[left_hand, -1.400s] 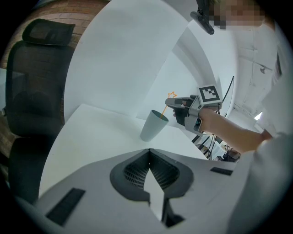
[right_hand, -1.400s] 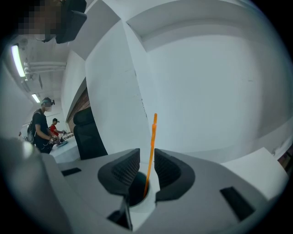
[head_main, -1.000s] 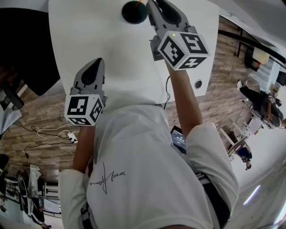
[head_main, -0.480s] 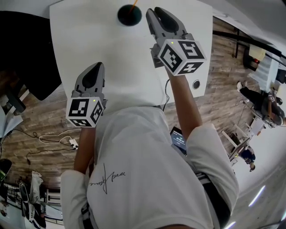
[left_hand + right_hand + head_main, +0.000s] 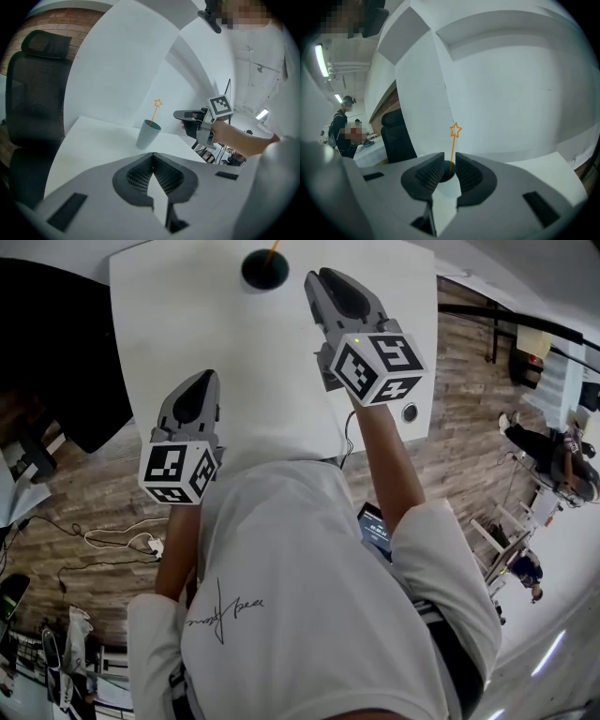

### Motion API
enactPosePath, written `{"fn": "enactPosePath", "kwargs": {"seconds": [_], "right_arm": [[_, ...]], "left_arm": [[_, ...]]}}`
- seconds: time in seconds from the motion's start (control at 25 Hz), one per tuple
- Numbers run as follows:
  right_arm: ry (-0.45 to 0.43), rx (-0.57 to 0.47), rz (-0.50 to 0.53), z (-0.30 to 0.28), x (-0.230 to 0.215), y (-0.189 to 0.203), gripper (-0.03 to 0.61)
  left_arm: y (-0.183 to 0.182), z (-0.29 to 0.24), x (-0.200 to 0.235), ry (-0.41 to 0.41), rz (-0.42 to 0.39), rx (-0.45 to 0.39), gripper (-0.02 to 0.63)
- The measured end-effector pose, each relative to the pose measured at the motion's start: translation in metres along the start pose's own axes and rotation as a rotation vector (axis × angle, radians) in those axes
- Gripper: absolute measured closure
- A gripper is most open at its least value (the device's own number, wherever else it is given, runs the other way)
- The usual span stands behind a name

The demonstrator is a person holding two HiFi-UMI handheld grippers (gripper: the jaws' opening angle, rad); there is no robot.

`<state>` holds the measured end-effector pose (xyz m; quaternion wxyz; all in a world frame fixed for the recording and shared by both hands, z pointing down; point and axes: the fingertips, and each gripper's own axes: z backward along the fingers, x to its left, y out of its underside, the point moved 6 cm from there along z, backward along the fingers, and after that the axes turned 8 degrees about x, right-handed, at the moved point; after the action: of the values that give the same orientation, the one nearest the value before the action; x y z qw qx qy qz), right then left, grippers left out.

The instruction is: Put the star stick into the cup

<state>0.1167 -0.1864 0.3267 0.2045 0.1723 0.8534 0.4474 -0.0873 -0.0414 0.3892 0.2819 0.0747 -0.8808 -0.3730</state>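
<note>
One orange star stick [image 5: 154, 113] stands in the teal cup [image 5: 148, 134]. Its lower end is inside, it leans a little, and the outlined star is up above the rim. From my head view the cup [image 5: 264, 270] sits at the far edge of the white table [image 5: 206, 324], with only a short piece of the stick [image 5: 273, 251] showing over it.

My right gripper [image 5: 336, 287] is nearest to it. It hovers just to the right of the cup and a bit closer to me, without touching it. In its own view the right gripper [image 5: 450, 160] has its jaws a narrow gap apart and holds nothing. The stick [image 5: 451, 150] and the cup's dark mouth show through that gap, beyond the tips.

My left gripper [image 5: 195, 395] hangs well back over the near left part of the table. In its own view the left gripper [image 5: 153, 155] has its jaws pressed together with nothing between them.

Further out, a black office chair [image 5: 40, 93] stands off the table's left side, on a wood-plank floor [image 5: 469, 390]. A person [image 5: 342, 129] stands in the background of the right gripper view.
</note>
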Motion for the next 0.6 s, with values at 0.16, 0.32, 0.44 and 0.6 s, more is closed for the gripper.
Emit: {"fn": "enactPosePath", "kwargs": {"seconds": [0.16,0.32,0.44,0.6], "right_arm": [[-0.007,-0.013,0.005,0.011,0.005,-0.001,0.502],[-0.024,-0.010,0.015,0.018,0.012,0.001,0.505],[-0.035,-0.014,0.020,0.025,0.017,0.002,0.509],[-0.045,-0.016,0.026,0.034,0.023,0.003,0.512]], "left_arm": [[-0.003,0.007,0.000,-0.038,-0.036,-0.021,0.606],[-0.003,0.012,-0.003,-0.044,-0.050,-0.028,0.606],[-0.002,0.015,-0.009,-0.034,-0.056,-0.035,0.605],[-0.005,0.017,-0.015,-0.020,-0.069,-0.049,0.604]]}}
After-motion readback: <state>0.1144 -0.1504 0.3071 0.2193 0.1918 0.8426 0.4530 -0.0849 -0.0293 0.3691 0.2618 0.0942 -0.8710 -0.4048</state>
